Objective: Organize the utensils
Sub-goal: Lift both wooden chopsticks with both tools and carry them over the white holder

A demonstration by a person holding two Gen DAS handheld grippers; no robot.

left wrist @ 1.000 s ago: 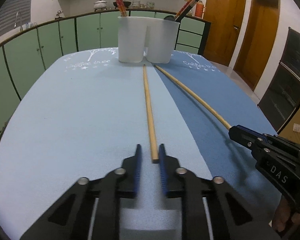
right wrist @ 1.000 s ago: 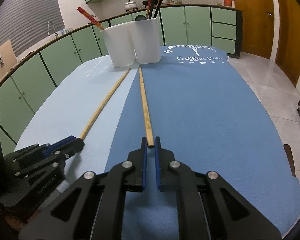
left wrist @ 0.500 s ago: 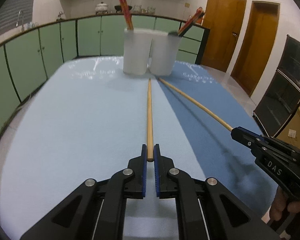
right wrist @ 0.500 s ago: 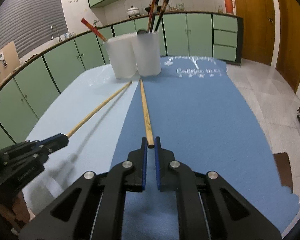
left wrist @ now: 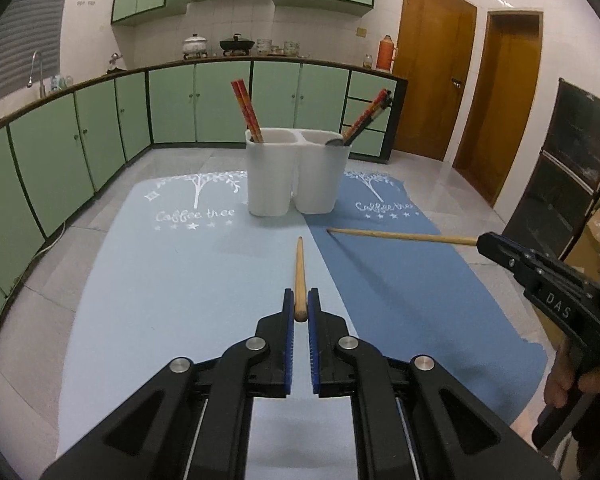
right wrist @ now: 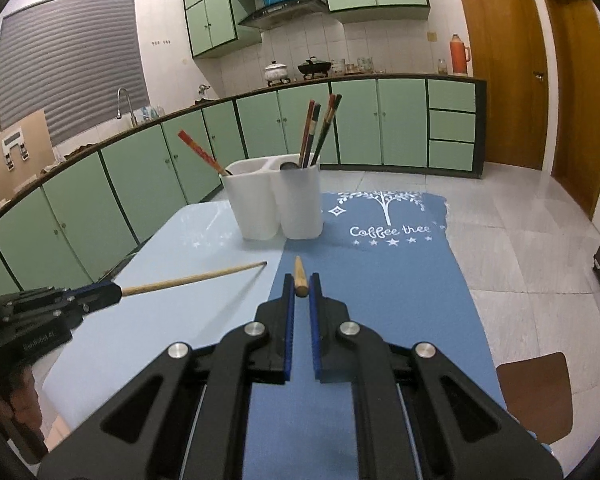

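The white two-cup holder (left wrist: 298, 172) stands at the far end of the table (left wrist: 72, 312), straddling the seam between the pale blue mat (left wrist: 172, 280) and the dark blue mat (left wrist: 412, 280). Its left cup holds a pair of red chopsticks (left wrist: 246, 110) leaning left; its right cup holds several dark and red chopsticks (left wrist: 370, 116) leaning right (plus something dark at the rim that I can't make out).

The left tongs (left wrist: 301, 312) are closed on the butt of one wooden chopstick (left wrist: 299, 272), which is lifted off the mat and points at the holder. The right tongs (right wrist: 301, 292) grip the other wooden chopstick (right wrist: 300, 276) the same way.

Between both tips and the holder the mats lie bare. The dark mat's right edge borders open tiled floor (right wrist: 540, 248).
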